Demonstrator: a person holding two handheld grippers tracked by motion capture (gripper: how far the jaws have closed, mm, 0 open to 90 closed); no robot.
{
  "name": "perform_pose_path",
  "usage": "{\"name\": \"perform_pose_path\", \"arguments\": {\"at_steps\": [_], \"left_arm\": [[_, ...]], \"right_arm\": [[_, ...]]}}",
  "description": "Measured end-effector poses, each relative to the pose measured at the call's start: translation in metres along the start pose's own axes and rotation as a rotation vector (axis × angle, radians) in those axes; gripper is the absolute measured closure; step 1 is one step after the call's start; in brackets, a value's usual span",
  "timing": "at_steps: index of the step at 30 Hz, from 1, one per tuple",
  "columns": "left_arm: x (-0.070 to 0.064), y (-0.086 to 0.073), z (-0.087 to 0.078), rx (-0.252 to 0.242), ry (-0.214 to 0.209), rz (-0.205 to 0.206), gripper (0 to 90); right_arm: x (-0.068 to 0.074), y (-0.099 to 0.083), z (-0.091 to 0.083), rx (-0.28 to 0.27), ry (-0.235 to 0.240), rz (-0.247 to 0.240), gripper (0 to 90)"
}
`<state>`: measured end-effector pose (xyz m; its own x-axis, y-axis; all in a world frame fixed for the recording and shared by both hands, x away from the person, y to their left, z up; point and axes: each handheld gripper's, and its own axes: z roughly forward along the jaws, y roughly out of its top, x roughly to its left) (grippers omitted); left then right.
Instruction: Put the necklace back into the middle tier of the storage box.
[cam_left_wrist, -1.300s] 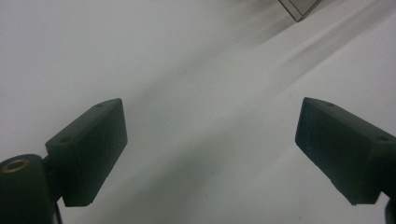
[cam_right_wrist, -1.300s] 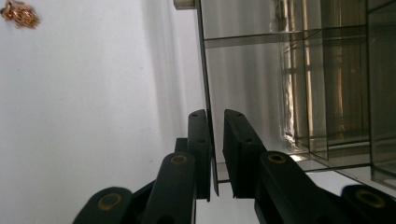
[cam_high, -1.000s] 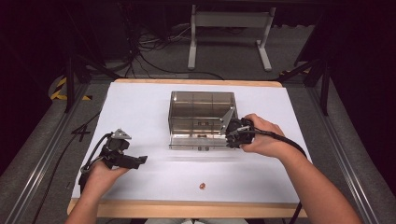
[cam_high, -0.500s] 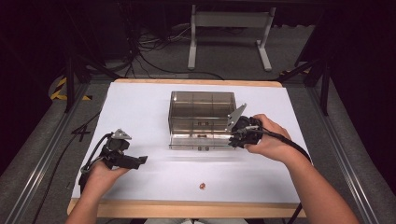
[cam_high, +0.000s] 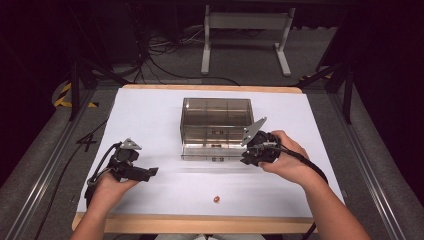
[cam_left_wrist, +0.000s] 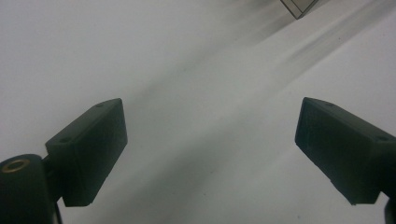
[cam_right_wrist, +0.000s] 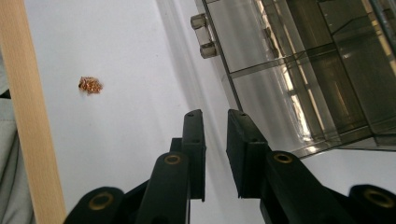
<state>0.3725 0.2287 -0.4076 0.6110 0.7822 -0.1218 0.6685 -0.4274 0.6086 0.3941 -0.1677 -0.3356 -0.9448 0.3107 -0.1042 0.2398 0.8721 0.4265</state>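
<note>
The right gripper (cam_high: 251, 154) is hovering at the near right corner of the clear compartment box (cam_high: 216, 125), its jaws nearly closed with only a thin slit between them and nothing caught in it. In the right gripper view the jaws are pointing along the box's opened lid (cam_right_wrist: 261, 88), which is lying flat on the white worktop (cam_high: 150, 115) on the near side of the box, with a small hinge (cam_right_wrist: 203, 35) showing at its edge.

The small orange-brown piece (cam_high: 216, 199) is sitting on the worktop nearer the person than the box, close to the wooden front edge (cam_right_wrist: 32, 121) and well apart from the lid. From the right gripper it is lying toward the person and slightly toward the left gripper; in the right gripper view (cam_right_wrist: 90, 85) it is sitting off to the left of the jaws.

The left gripper (cam_high: 150, 172) is resting near the worktop to the left of the box, jaws spread wide and empty.

Judging by the layout, the piece is lying roughly between the two grippers, a little nearer the right one; it is too small to show a long axis, so any approach angle looks workable
</note>
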Motion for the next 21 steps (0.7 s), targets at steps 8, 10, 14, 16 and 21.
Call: {"name": "perform_pose_path", "arguments": {"at_steps": [8,10,14,16,21], "left_arm": [[0.0,0.0,0.0,0.0,0.0,0.002,9.9],[-0.001,0.0,0.001,0.003,-0.004,0.0,9.9],[-0.001,0.0,0.001,0.002,-0.001,0.002,9.9],[-0.001,0.0,0.001,0.003,0.0,0.0,9.9],[-0.001,0.0,0.001,0.005,-0.009,0.002,9.9]], "right_arm": [[0.015,0.002,0.009,-0.029,0.023,0.024,76.5],[0.019,0.001,0.012,-0.022,0.027,0.024,76.3],[0.023,-0.001,0.016,-0.026,0.03,0.024,76.1],[0.025,-0.002,0.018,-0.033,0.035,0.038,76.1],[0.031,-0.001,0.021,-0.034,0.042,0.04,76.0]]}}
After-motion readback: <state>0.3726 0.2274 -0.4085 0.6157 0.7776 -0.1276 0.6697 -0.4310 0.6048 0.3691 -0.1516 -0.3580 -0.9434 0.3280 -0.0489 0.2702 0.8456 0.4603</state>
